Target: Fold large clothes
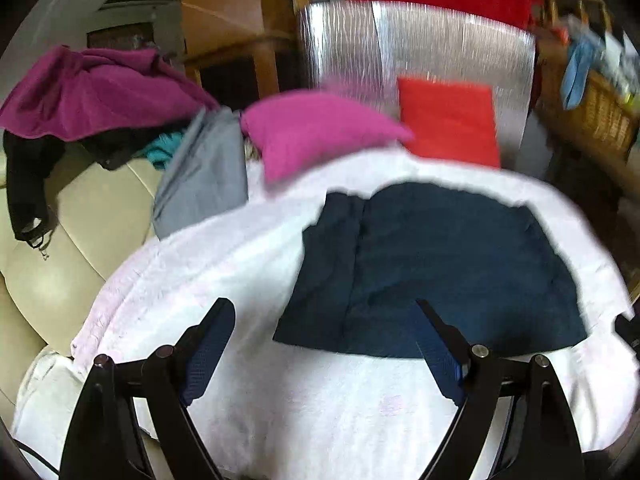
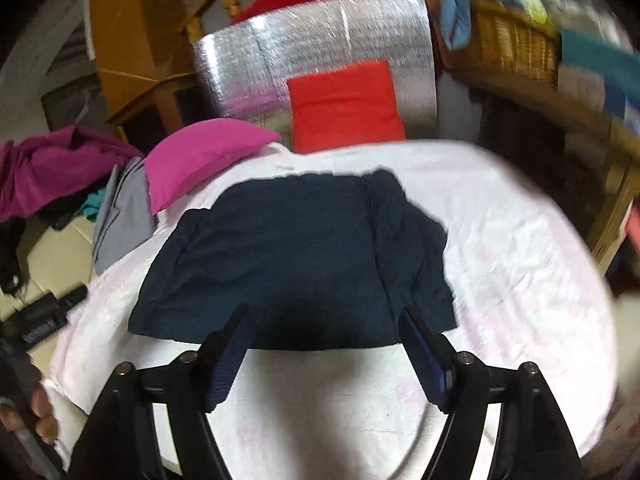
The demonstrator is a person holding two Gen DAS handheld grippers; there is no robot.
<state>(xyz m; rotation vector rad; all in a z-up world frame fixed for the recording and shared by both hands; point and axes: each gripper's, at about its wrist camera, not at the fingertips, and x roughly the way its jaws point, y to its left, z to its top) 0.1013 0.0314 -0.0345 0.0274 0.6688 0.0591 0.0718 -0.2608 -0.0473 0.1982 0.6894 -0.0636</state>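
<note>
Garment [image 2: 296, 256] folded, motion-blurred edges

No lettering to read here. The flat black rectangular object [image 2: 48, 316] at the left edge of the right wrist view carries a pale strip of marks, but they are far too smeared to make out. Papers and coloured packets sit heaped in the woven wicker basket [image 2: 516, 46], and all of it is lost in blur, not one word or number legible. The left wrist view offers no label, brand or sign either.
</note>
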